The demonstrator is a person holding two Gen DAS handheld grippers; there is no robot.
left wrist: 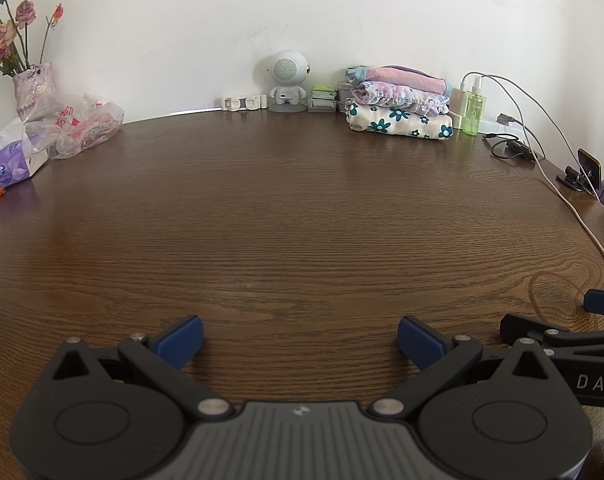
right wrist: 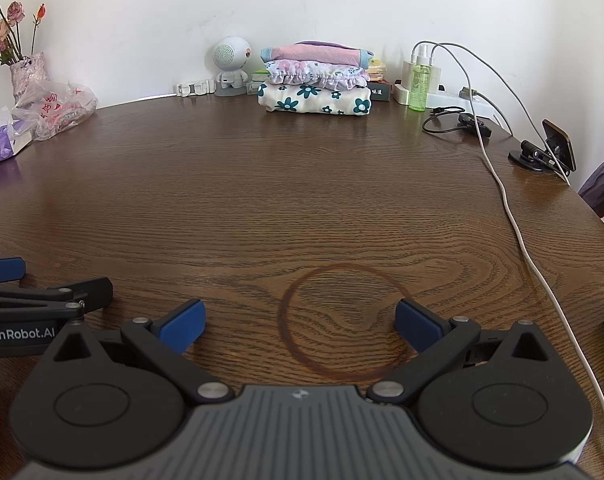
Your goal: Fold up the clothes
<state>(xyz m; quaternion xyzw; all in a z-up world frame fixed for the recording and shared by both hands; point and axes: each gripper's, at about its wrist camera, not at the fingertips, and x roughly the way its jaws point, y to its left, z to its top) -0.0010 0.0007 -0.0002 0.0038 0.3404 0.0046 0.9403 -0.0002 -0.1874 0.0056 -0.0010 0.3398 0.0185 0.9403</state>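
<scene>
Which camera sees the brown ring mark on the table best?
The right wrist view: the whole ring stain lies on the table just ahead of the open right tool. The left wrist view catches only a faint arc of it near the right edge.

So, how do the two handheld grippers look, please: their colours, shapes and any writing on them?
The left gripper and the right gripper look alike: black plastic linkage arms with silver pivot pins, round black discs at each side, a grey ribbed centre plate and blue finger pads. The left one's side reads "GenRobot.AI"; the right one's shows "DAS".
</scene>
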